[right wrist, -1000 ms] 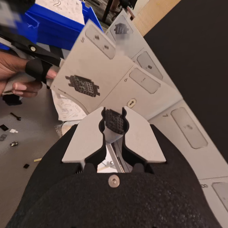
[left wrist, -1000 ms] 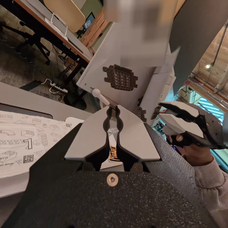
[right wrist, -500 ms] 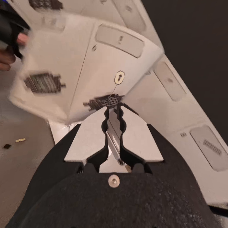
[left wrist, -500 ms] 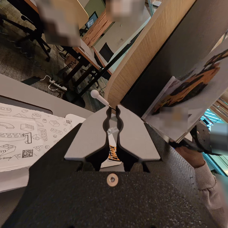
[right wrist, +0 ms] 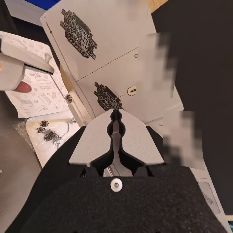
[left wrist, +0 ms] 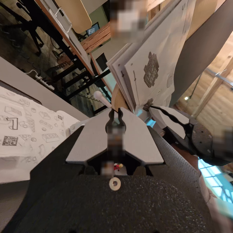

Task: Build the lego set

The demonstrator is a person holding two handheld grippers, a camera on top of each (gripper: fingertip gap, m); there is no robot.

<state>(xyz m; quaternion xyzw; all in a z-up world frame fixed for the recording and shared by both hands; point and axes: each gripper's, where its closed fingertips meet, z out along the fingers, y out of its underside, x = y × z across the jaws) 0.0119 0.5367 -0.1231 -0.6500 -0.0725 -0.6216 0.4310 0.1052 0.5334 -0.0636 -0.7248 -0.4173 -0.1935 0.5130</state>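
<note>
Gripping the lower edge of an open booklet (right wrist: 109, 70), the right gripper (right wrist: 115, 111) is seen with its jaws pinched together on the page, just below a drawing of a dark studded chassis. The booklet is held up off the table, likely so that the building step can be read. In the left wrist view, the left gripper (left wrist: 115, 111) is shown with its jaws nearly together on the thin stem of a white ball-ended pin (left wrist: 100, 99), which pokes out past the tips; the pin appears to be kept ready for fitting. The booklet (left wrist: 148, 80) is seen fanned open to its right, with the right gripper (left wrist: 150, 109) clamped at its bottom. A printed paper bag (right wrist: 41, 93) and a clear bag of small dark gears (right wrist: 49, 133) are lying on the table (right wrist: 13, 157), near the booklet.
</note>
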